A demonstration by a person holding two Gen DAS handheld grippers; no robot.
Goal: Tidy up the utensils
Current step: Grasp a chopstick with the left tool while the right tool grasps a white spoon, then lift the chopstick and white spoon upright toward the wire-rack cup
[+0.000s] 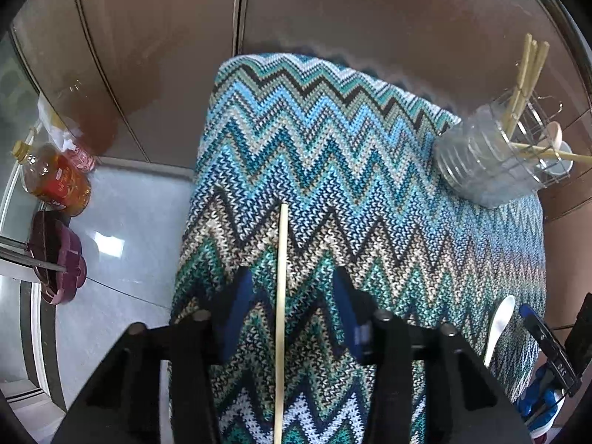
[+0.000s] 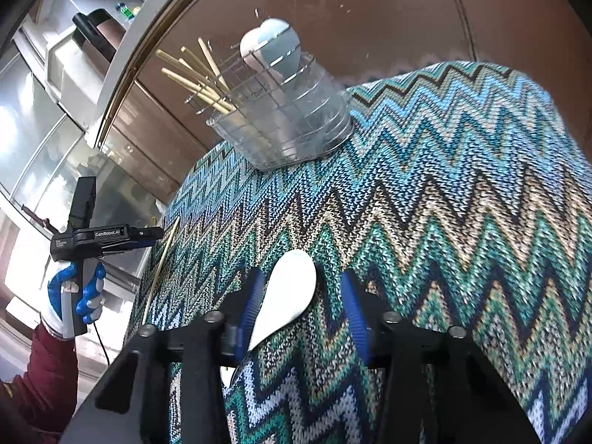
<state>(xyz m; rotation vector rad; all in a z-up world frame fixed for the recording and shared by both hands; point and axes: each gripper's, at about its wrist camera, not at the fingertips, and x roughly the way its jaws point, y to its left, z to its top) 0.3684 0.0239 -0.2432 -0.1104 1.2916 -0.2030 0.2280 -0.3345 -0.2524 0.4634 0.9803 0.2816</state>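
Observation:
A single pale chopstick lies on the zigzag-knit cloth and runs between the spread fingers of my left gripper, which is open and not touching it. A white spoon lies on the cloth between the fingers of my right gripper, which is open around its bowl. A clear plastic utensil holder stands at the far right of the cloth and holds several chopsticks and a spoon; it also shows in the right wrist view. The spoon and right gripper show in the left view. The left gripper and chopstick show in the right view.
The cloth covers a small table beside brown glossy wall panels. Left of the table, on the grey floor, stand an amber bottle and a purple flower-shaped object. The table's left edge drops off close to the chopstick.

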